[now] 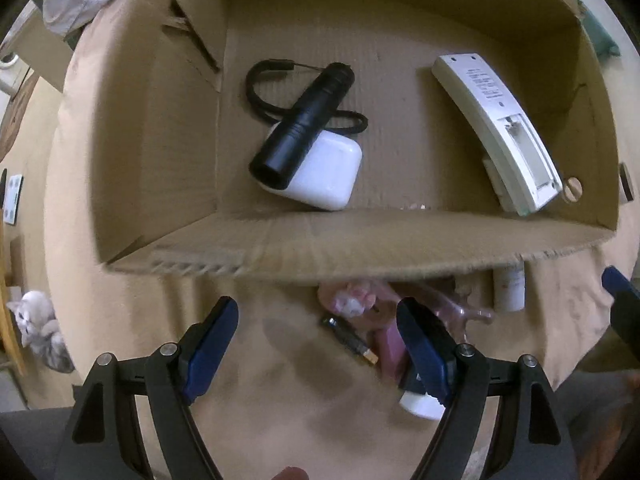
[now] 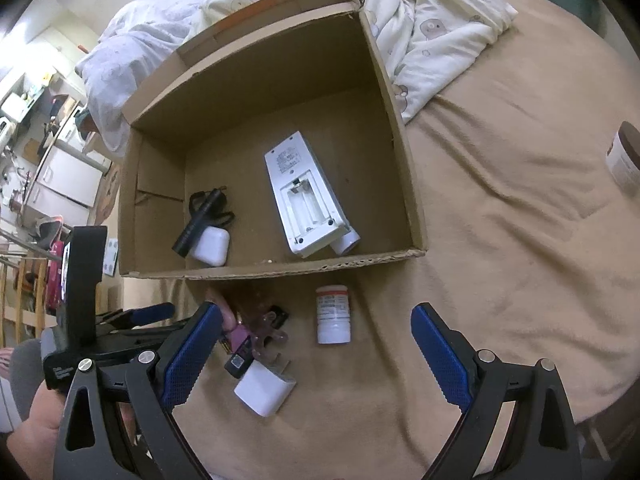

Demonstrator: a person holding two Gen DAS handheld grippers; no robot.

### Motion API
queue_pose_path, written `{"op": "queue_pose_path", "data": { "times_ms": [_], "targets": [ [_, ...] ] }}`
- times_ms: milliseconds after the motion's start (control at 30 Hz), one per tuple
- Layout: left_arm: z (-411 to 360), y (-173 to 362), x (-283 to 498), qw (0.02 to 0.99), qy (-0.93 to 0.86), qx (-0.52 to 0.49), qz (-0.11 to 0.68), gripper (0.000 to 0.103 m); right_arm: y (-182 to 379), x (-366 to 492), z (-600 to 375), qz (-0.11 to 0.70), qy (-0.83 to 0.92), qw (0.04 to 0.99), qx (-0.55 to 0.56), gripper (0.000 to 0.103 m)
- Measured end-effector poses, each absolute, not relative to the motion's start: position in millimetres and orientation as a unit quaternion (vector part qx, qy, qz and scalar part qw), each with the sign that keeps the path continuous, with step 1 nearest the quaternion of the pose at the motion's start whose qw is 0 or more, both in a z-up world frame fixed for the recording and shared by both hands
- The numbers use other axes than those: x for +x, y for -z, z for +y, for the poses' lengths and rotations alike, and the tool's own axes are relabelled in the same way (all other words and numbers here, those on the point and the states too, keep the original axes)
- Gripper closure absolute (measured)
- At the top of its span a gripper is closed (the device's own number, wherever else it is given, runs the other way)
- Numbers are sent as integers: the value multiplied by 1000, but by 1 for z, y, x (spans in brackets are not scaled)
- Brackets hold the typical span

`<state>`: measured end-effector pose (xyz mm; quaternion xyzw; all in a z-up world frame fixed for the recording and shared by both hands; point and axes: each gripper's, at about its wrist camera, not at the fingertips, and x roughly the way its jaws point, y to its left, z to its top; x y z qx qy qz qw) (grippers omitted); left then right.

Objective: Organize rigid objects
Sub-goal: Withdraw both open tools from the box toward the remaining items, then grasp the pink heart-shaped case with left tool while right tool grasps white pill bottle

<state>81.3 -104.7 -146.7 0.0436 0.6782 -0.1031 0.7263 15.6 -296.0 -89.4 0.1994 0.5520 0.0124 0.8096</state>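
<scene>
Left gripper [image 1: 316, 344] spread wide, empty, poised over clutter on tan bedsheet [image 2: 500, 220]. Right gripper [image 2: 316, 354] likewise spread wide, gripping nothing. Between them, just outside cardboard box [image 2: 404, 168]: white charger block [image 2: 262, 394], pink plastic item [image 2: 244, 338], small black stick [image 1: 348, 338], white pill bottle [image 2: 334, 314]. Inside box: black flashlight [image 1: 302, 124] lying across white earbud case [image 1: 324, 176]; white remote [image 2: 304, 200] face down, battery bay uncovered. Near box wall standing between grippers and contents. Brown-lidded jar [image 2: 624, 156] well apart. Rumpled duvet [image 2: 432, 32] behind box.

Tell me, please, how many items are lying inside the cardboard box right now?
4. A black cylindrical flashlight leans on a white rounded plastic case at the left of the brown cardboard box; a white remote control lies face-down over a white cylinder, which it partly hides.
</scene>
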Motion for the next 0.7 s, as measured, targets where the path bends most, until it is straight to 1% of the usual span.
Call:
{"op": "queue_pose_path", "data": {
  "times_ms": [67, 167, 233, 267, 300, 467, 533, 567, 600, 700],
  "targets": [
    [-108, 152, 85, 722, 104, 41, 683, 24, 90, 16, -296, 553, -12, 809, 199, 2],
    [-111, 162, 88, 711, 110, 29, 694, 31, 92, 17, -295, 557, -15, 806, 198, 2],
    [-113, 167, 87, 707, 115, 28, 697, 46, 93, 17, -295, 559, -18, 804, 203, 2],
    [-114, 167, 86, 707, 121, 26, 696, 50, 94, 18, -296, 560, -19, 802, 208, 2],
    [-116, 166, 86, 707, 127, 24, 695, 58, 97, 19, -298, 562, -19, 798, 214, 2],
    [-119, 163, 83, 709, 128, 33, 693, 58, 121, 27, -302, 591, -23, 769, 243, 2],
    [-119, 160, 80, 714, 119, 42, 689, 58, 134, 33, -300, 607, -26, 755, 248, 14],
    [-117, 158, 80, 719, 110, 50, 685, 58, 140, 36, -298, 616, -27, 748, 248, 24],
    [-115, 157, 80, 721, 103, 53, 683, 58, 146, 39, -295, 624, -28, 741, 248, 27],
    [-105, 153, 82, 727, 82, 62, 679, 58, 155, 45, -284, 637, -24, 737, 226, 29]
  ]
}}
